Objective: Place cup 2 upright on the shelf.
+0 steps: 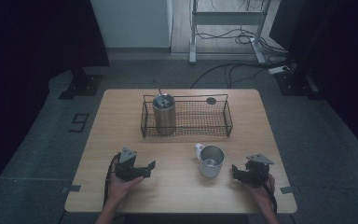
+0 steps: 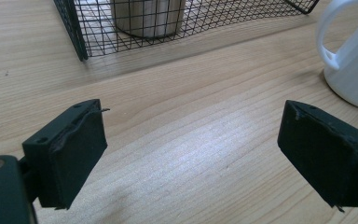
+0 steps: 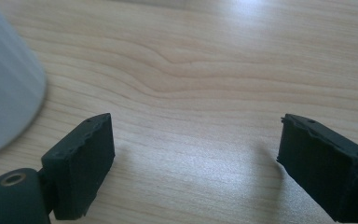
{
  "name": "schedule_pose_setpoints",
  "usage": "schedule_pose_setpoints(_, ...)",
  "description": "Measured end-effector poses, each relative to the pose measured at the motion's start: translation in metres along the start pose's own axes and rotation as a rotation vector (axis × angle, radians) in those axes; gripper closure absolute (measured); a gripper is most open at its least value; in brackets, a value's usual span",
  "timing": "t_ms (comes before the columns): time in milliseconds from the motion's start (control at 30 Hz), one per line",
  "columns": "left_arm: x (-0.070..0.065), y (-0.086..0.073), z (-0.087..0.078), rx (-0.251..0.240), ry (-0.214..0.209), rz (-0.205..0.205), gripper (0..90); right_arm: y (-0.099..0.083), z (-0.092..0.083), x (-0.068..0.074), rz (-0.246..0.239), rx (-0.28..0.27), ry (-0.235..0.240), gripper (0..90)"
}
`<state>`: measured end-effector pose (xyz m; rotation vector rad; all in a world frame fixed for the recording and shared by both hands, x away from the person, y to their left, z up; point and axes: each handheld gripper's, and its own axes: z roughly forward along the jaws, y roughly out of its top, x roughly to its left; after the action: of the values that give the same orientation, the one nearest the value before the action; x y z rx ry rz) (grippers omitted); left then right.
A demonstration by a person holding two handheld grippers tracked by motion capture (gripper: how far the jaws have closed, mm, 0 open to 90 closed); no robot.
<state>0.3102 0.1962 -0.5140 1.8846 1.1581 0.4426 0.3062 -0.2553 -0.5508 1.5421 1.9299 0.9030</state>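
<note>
Item 1, hidden or unclear: from the left tongs' camera I get the white mug [image 2: 354, 60] cut off at the right edge, handle turned toward me; from the right tongs' camera its wall [image 3: 4, 79] is a pale blur cut off at the left edge. The steel tumbler [image 1: 163, 113] stands upright at the left end of the wire basket [image 1: 227, 116]; its top is lost above the frame from the left tongs' camera, and something thin sticks up from it that I cannot identify. A small dark round thing [image 1: 211, 100] sits at the basket's far rim, too small to name. The room around the surface [image 1: 121, 107] is dark.

Item 2, left tongs [image 1: 145, 169]: jaws well apart, nothing between them but bare wood; low over the surface, well left of the mug, pointing toward it.

Item 3, right tongs [image 1: 237, 171]: jaws wide, nothing held or touched; near the mug, apart from it on its right.

Item 4, mug [image 1: 210, 161]: upright on the surface in front of the basket, between both tongs, nearer the right, handle toward the far left
</note>
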Motion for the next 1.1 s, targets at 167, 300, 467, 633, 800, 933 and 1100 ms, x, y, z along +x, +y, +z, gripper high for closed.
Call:
schedule_pose_setpoints(167,0.002,0.002,-0.004,-0.014,-0.011,-0.014,7.8,0.006,-0.015,-0.001,0.039,-0.051,0.073,10.1)
schedule_pose_setpoints(300,0.001,0.002,-0.007,-0.025,-0.003,-0.018,7.8,0.012,-0.026,0.0,0.082,-0.093,0.147,10.1)
schedule_pose_setpoints(467,-0.001,-0.001,-0.004,-0.012,-0.011,-0.015,8.0,0.017,-0.034,0.011,0.061,-0.115,0.192,9.2)
schedule_pose_setpoints(633,-0.004,-0.004,0.0,0.007,-0.014,-0.009,8.0,0.024,-0.041,0.03,0.017,-0.136,0.236,7.3)
schedule_pose_setpoints(800,-0.005,-0.006,0.002,0.016,-0.018,-0.011,7.9,0.028,-0.045,0.046,-0.026,-0.144,0.261,3.4)
schedule_pose_setpoints(933,-0.006,-0.006,0.003,0.028,-0.022,-0.009,8.0,0.029,-0.046,0.057,-0.051,-0.135,0.282,1.0)
schedule_pose_setpoints(1100,-0.006,-0.006,0.002,0.024,-0.029,-0.012,8.0,0.033,-0.045,0.067,-0.065,-0.143,0.296,0.7)
